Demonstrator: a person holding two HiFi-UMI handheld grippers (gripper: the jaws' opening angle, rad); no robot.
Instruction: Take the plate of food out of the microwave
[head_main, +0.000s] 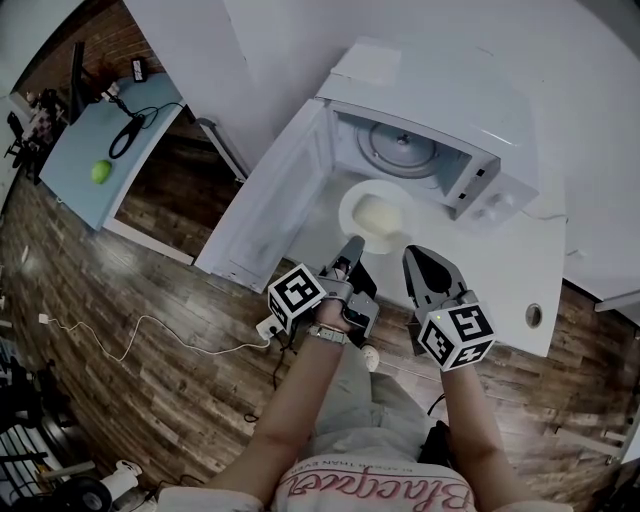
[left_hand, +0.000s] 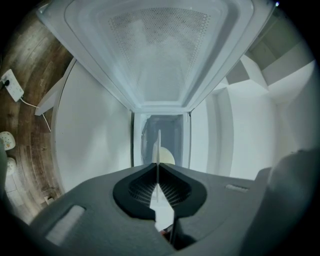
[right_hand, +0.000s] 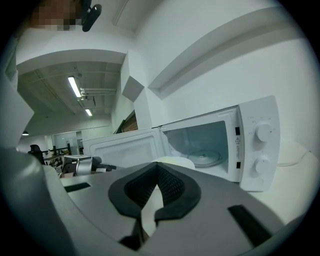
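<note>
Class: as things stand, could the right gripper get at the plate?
Probably yes: the plate is outside the microwave, pinched by the left gripper, with nothing between it and the right gripper.
</note>
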